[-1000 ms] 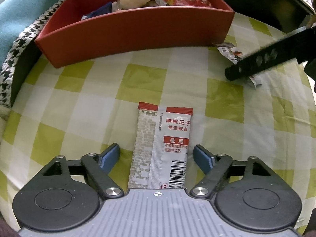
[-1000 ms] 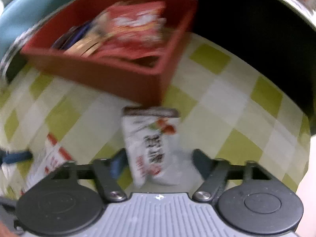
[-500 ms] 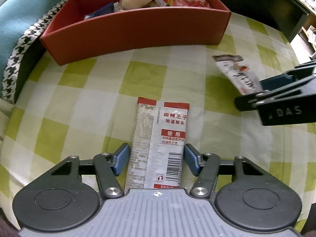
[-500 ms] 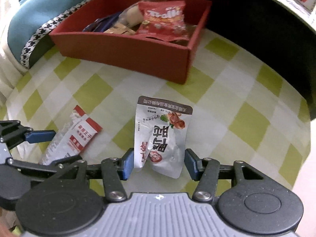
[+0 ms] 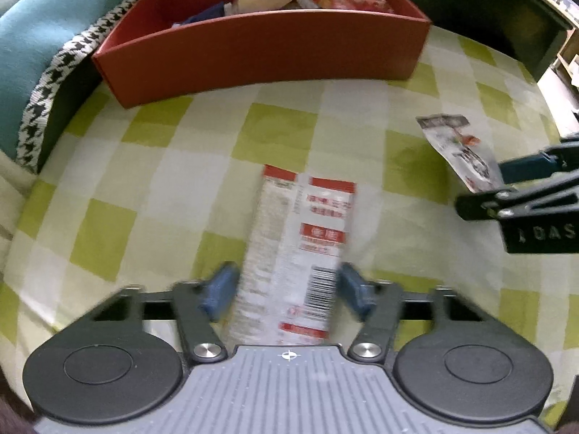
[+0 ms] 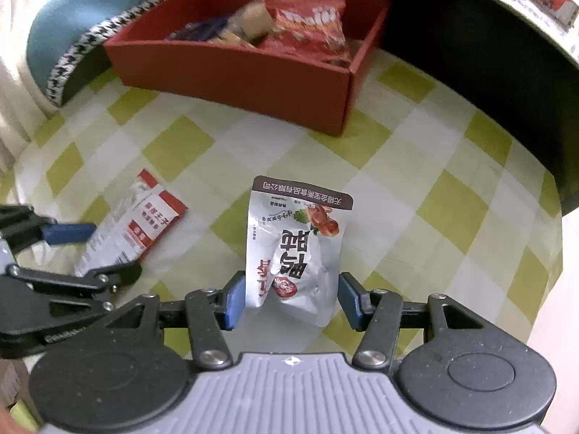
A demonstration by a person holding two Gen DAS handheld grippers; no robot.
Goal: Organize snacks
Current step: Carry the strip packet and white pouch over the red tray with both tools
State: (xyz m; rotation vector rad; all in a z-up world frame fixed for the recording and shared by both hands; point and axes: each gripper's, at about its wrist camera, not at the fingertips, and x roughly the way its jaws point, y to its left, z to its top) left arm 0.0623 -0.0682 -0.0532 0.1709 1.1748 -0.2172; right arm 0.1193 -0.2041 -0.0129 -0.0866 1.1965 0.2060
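A red-and-white snack packet (image 5: 293,253) lies between the fingers of my left gripper (image 5: 286,289), which has closed in on its sides and is shut on it. It also shows in the right wrist view (image 6: 134,231). A white snack pouch (image 6: 295,249) sits between the fingers of my right gripper (image 6: 289,298), which is shut on it and holds it slightly raised. The pouch also shows in the left wrist view (image 5: 459,150). A red box (image 5: 260,47) with several snacks stands at the back, also seen in the right wrist view (image 6: 235,68).
The table has a green-and-white checked cloth (image 5: 173,166). A teal cushion with houndstooth trim (image 5: 32,47) lies left of the box. Dark furniture (image 6: 470,36) is behind the table on the right.
My left gripper has closed further on the red-and-white packet and lifted it a little. My right gripper has closed on the white pouch and raised it slightly.
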